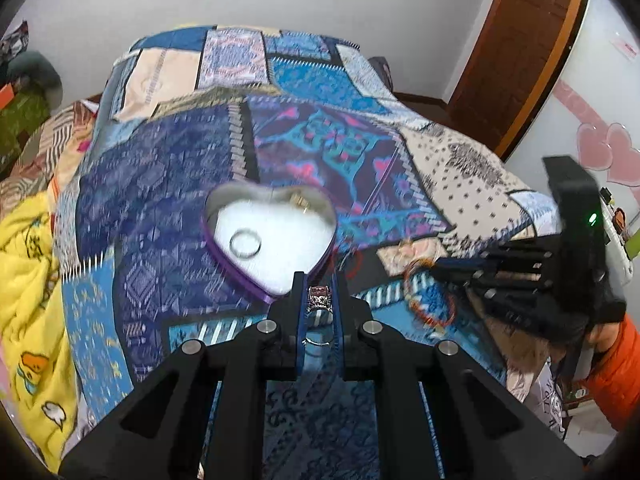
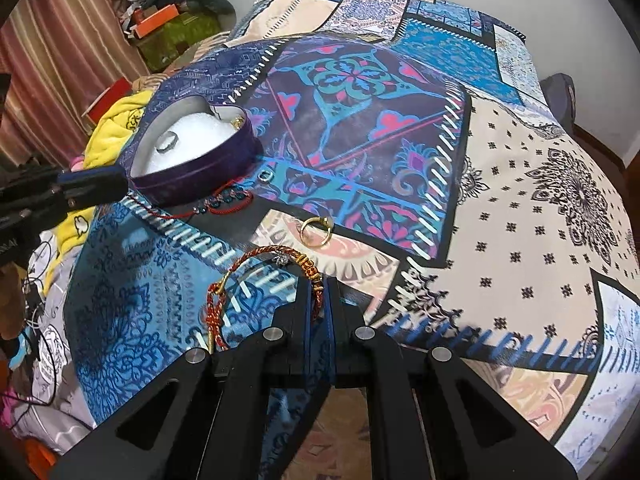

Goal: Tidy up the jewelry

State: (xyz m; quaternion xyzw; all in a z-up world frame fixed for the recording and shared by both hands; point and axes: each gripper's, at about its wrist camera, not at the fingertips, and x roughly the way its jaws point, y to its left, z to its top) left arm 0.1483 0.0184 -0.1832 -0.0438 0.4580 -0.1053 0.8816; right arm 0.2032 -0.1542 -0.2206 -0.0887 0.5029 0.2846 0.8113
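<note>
A purple heart-shaped tin (image 1: 236,270) (image 2: 200,176) with white padding lies on the patchwork bedspread; a silver ring (image 1: 245,243) (image 2: 166,142) and a small gold piece (image 1: 299,200) (image 2: 238,122) lie inside. My left gripper (image 1: 319,296) is shut on an ornate silver ring with a pink stone (image 1: 319,295), held just before the tin's near tip. My right gripper (image 2: 319,292) is shut on a red-and-gold braided bracelet (image 2: 256,264), also in the left wrist view (image 1: 428,300). A gold ring (image 2: 316,232), a small silver ring (image 2: 265,176) and a red cord bracelet (image 2: 224,202) lie on the bedspread.
A yellow blanket (image 1: 28,280) and cluttered bedding lie at the bed's left side. Boxes and bags (image 2: 168,28) stand beyond the bed by a striped curtain. A brown door (image 1: 520,52) is at the far right.
</note>
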